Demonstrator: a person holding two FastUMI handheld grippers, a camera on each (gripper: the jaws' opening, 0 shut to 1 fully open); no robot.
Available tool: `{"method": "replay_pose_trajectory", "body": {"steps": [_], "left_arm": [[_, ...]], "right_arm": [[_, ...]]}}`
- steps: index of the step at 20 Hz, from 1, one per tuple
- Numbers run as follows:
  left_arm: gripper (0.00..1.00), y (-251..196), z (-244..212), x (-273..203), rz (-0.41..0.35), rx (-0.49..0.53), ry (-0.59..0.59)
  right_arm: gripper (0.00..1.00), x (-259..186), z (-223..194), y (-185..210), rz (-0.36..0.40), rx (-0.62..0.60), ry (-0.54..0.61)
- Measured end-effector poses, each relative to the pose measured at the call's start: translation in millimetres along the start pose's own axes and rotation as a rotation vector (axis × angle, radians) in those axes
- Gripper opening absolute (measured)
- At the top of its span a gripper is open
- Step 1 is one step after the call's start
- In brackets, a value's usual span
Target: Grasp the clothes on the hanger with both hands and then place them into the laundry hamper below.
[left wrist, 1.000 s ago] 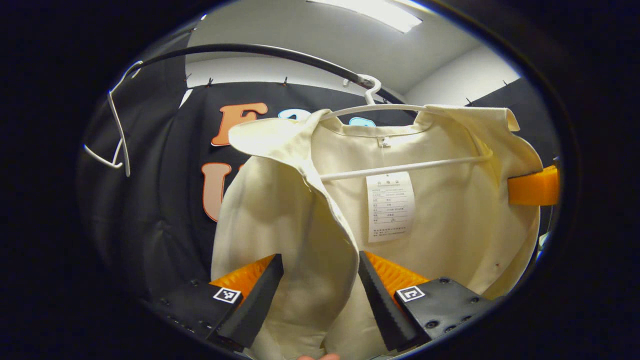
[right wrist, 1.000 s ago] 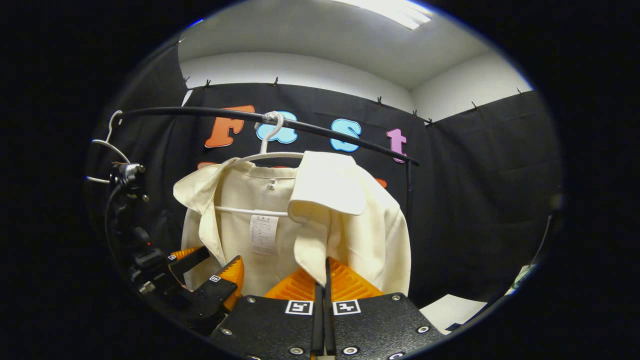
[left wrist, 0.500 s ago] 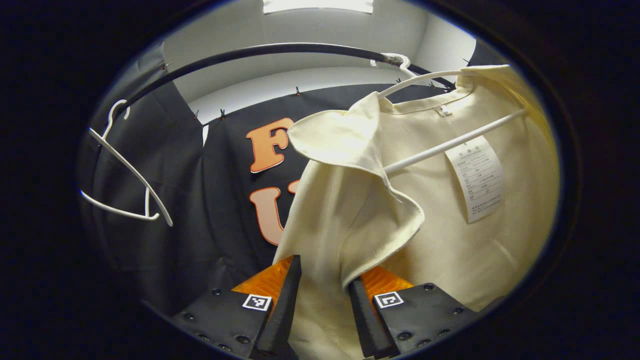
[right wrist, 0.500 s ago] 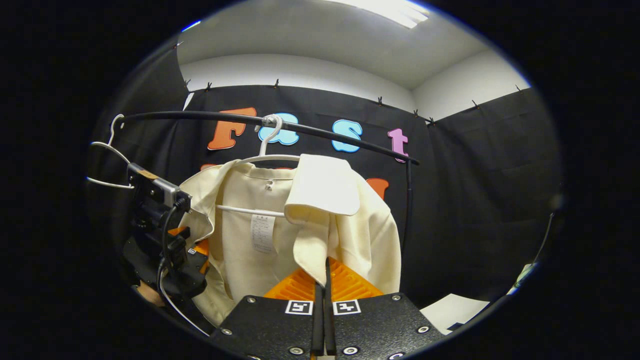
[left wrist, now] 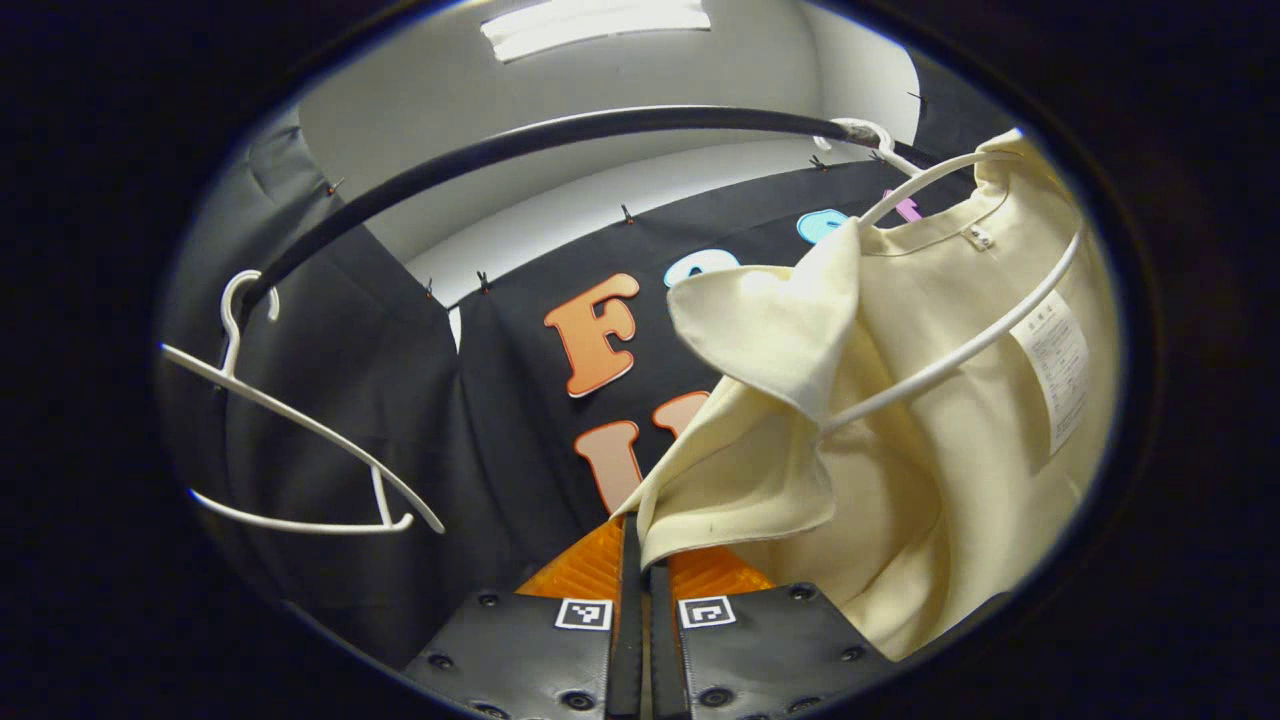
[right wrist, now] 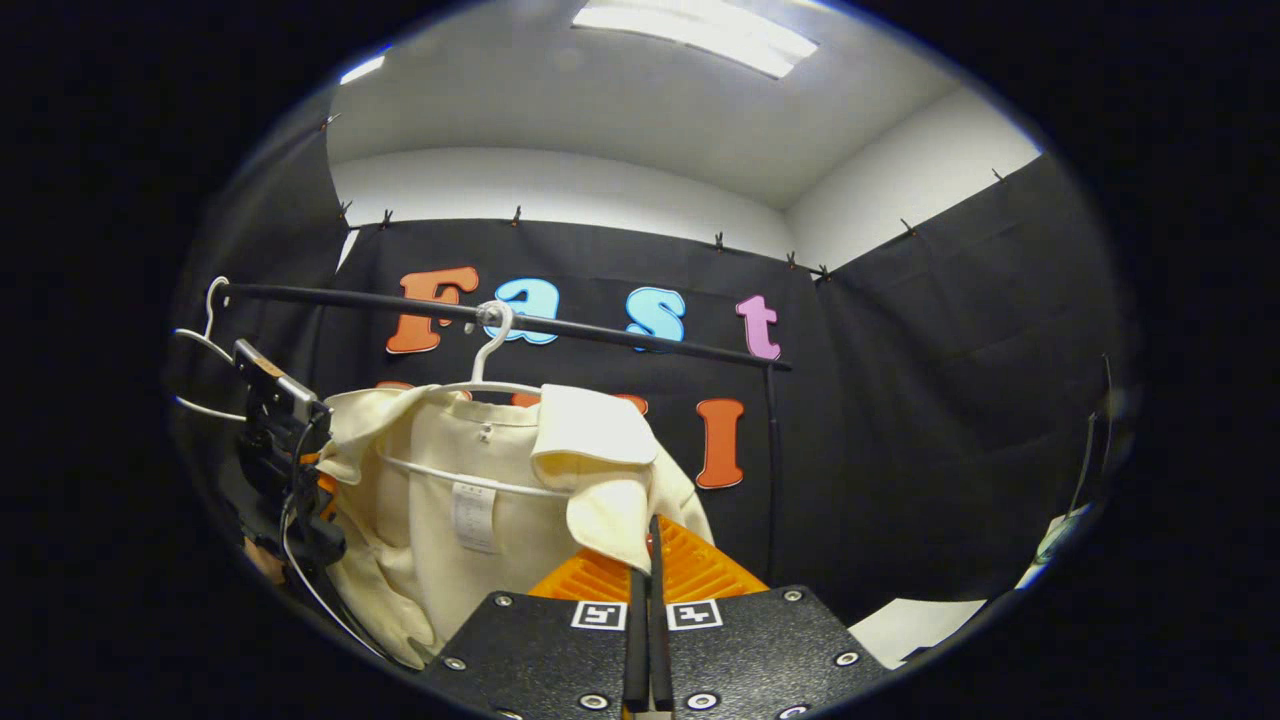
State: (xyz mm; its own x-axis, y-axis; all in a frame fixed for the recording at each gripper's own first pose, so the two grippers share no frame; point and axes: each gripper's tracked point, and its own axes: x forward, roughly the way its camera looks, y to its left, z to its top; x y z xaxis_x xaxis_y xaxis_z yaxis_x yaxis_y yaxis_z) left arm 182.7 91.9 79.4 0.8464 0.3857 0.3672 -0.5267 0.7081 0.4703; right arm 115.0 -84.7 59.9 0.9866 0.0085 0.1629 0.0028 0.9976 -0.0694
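Cream woven cloth, thin and soft, makes up the shirt (left wrist: 930,470), which hangs open on a white hanger (left wrist: 950,350) from the black rail (left wrist: 560,135). In the left gripper view the shirt is seen from two to five o'clock, with its collar flap folded outward. The left tongs (left wrist: 640,560) are closed, and the lower edge of the left front flap is pinched between them at six o'clock. In the right gripper view the right tongs (right wrist: 648,560) are closed as well, and the tip of the right front flap is caught between them. The left tongs are also seen there at nine o'clock, just beside the shirt.

The shirt is judged to be light and limp, so little force is needed, but the cloth may slip out of a thin pinch. The front edges are good places to hold. The hanger is likely to be dragged along if the shirt is pulled down only, so the shoulders should be slid off first. A second, bare hanger (left wrist: 300,470) hangs at nine o'clock. The hamper is not seen here.
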Motion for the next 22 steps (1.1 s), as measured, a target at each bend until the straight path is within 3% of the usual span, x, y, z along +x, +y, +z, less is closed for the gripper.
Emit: {"method": "replay_pose_trajectory", "body": {"steps": [6,8,12,17,18,22], "left_arm": [[0.1,18.4,2.3,39.4,0.009,-0.022,0.009],[0.11,10.4,-0.2,55.9,-0.036,-0.065,0.026],[0.13,2.8,-8.8,69.3,-0.069,-0.074,0.06],[0.09,-6.3,-20.1,73.6,-0.088,-0.094,0.088],[0.12,-7.8,-28.8,73.0,-0.094,-0.097,0.107],[0.11,-15.6,-63.2,71.6,-0.123,-0.083,0.181]], "right_arm": [[0.0,25.6,58.1,-51.2,-0.099,-0.105,-0.109],[0.0,38.9,76.2,-68.4,-0.132,-0.119,-0.127],[0.0,74.4,88.3,-81.6,-0.124,-0.116,-0.105],[0.0,95.0,63.3,-77.1,-0.102,-0.112,-0.044],[0.04,96.0,52.6,-75.0,-0.098,-0.112,-0.028],[0.0,97.1,-5.3,-68.3,-0.093,-0.108,0.067]]}}
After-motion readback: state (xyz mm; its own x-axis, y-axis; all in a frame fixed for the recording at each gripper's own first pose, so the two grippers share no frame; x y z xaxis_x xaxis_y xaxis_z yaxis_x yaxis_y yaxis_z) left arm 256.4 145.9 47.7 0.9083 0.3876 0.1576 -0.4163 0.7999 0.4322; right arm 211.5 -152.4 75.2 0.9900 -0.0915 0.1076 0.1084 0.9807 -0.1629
